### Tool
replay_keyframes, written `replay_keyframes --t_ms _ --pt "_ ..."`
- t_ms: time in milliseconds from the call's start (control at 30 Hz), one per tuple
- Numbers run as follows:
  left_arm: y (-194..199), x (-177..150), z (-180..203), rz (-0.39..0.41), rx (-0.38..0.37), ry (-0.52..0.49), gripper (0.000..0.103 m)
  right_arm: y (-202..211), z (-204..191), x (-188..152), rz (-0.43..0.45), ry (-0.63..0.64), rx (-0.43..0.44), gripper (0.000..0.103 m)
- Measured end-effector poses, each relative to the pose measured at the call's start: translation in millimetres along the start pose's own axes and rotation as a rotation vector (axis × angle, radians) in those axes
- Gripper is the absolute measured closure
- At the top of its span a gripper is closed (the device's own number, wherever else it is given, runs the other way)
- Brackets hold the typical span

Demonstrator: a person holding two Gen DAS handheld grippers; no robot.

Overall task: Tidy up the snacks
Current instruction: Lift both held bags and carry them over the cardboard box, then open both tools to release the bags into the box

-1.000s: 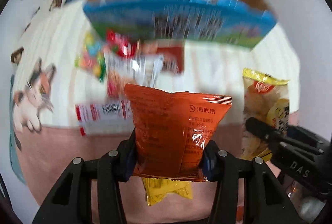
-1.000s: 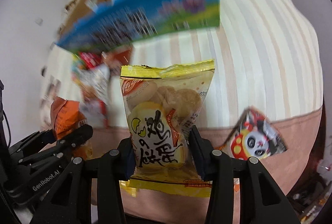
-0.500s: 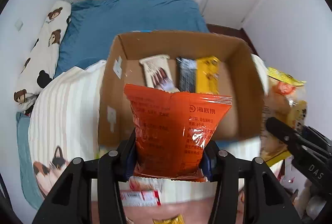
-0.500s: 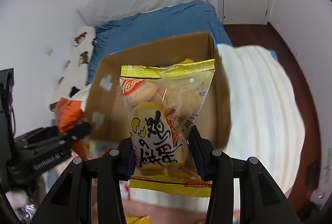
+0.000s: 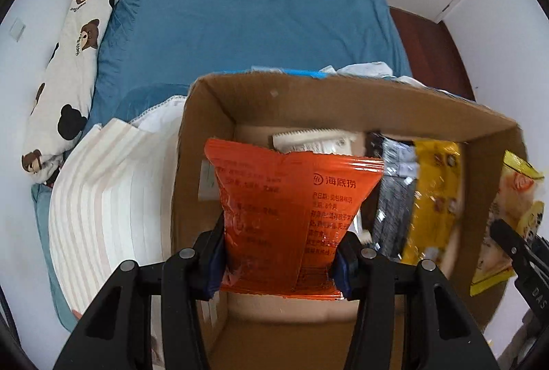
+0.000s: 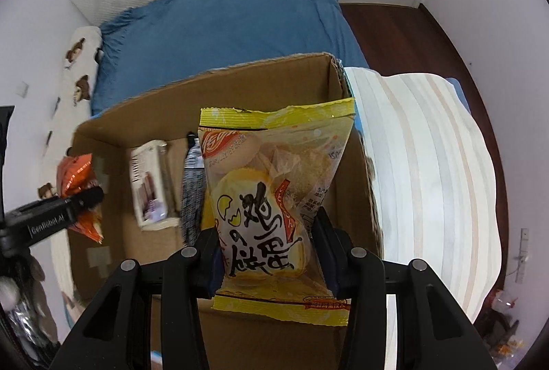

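Blue bedding (image 5: 254, 20) fills the background, with a striped blanket (image 5: 113, 198) nearer you and an open cardboard box (image 5: 219, 102) resting on it. Your left gripper (image 5: 279, 262) is clamped on an orange snack packet (image 5: 291, 215), which stands upright between its fingers, hanging over the box's left part. Your right gripper (image 6: 271, 262) grips a yellow egg-biscuit packet (image 6: 274, 191) the same way, over the box's right part. Inside the box lie a white packet (image 6: 151, 185), a grey packet (image 5: 394, 198) and a yellow packet (image 5: 432, 198).

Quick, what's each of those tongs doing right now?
Left tongs: closed on the orange snack packet.
Right tongs: closed on the yellow snack packet.
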State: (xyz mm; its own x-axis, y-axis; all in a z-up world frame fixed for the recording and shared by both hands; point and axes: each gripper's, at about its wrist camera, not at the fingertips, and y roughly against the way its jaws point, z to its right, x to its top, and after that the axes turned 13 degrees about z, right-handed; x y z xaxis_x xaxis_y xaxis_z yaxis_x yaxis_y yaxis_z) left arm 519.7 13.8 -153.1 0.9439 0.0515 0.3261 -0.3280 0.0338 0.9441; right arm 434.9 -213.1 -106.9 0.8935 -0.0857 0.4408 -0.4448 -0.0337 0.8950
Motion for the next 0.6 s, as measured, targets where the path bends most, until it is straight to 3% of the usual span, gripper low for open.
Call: replay_keyframes --t_ms 233,267,333,367,500,600 --pt "-39 10 -4 -0.079 0.007 0.002 0.055 -28 7 -1 -0.058 0.01 -0.048 0.055" --pt "-41 12 -4 -0.08 0.004 0.007 0.047 -33 7 -1 -0.064 0.014 -0.055 0.053" --pt "-44 14 -4 -0.077 -0.004 0.013 0.027 -38 8 -2 -0.075 0.015 -0.074 0.039" --pt "-44 14 -5 -0.07 -0.007 0.02 0.014 -38 7 -3 -0.074 0.017 -0.069 0.024" --pt "-41 15 -4 -0.031 -0.021 0.032 0.014 -43 -1 -5 -0.081 0.048 -0.057 0.01" --pt "-39 14 -4 -0.023 -0.022 0.039 0.014 -45 -6 -6 -0.077 0.074 -0.074 0.007"
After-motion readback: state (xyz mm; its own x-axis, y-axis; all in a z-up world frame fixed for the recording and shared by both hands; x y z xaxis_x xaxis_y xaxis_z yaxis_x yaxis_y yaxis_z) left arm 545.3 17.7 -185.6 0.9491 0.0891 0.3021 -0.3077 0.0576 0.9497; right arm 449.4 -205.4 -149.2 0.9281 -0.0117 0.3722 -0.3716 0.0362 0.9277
